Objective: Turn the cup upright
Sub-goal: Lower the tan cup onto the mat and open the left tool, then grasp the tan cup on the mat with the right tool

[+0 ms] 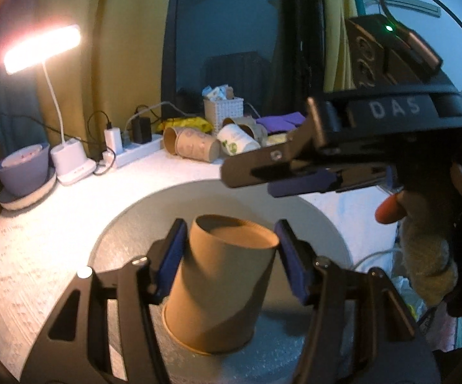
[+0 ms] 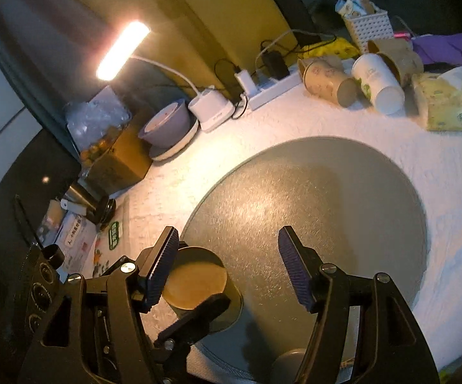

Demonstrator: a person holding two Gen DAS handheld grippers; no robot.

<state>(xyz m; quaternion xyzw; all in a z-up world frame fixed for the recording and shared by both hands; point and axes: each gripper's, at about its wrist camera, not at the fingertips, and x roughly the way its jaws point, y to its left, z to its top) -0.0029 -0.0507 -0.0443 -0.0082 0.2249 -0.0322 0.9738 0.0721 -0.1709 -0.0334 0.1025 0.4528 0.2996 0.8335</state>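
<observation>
In the left wrist view, the brown paper cup (image 1: 218, 284) stands upside down and slightly tilted on the round grey mat (image 1: 128, 224), wide rim down, base up. The left tongs (image 1: 229, 256) are spread around it, both blue pads just beside its walls; contact cannot be told. The right tongs (image 1: 262, 172) hang above and behind the cup, seen edge-on. A lit desk lamp (image 1: 42, 48) stands on the white worktop (image 1: 39, 249).

In the right wrist view, the right tongs (image 2: 227, 265) are spread wide over the mat (image 2: 326, 198), holding nothing. The cup (image 2: 195, 284) sits near the mat's left edge, bracketed by the left tongs (image 2: 195, 300). 3 spare cups (image 2: 352, 80) lie at the worktop's (image 2: 294, 121) back.
</observation>
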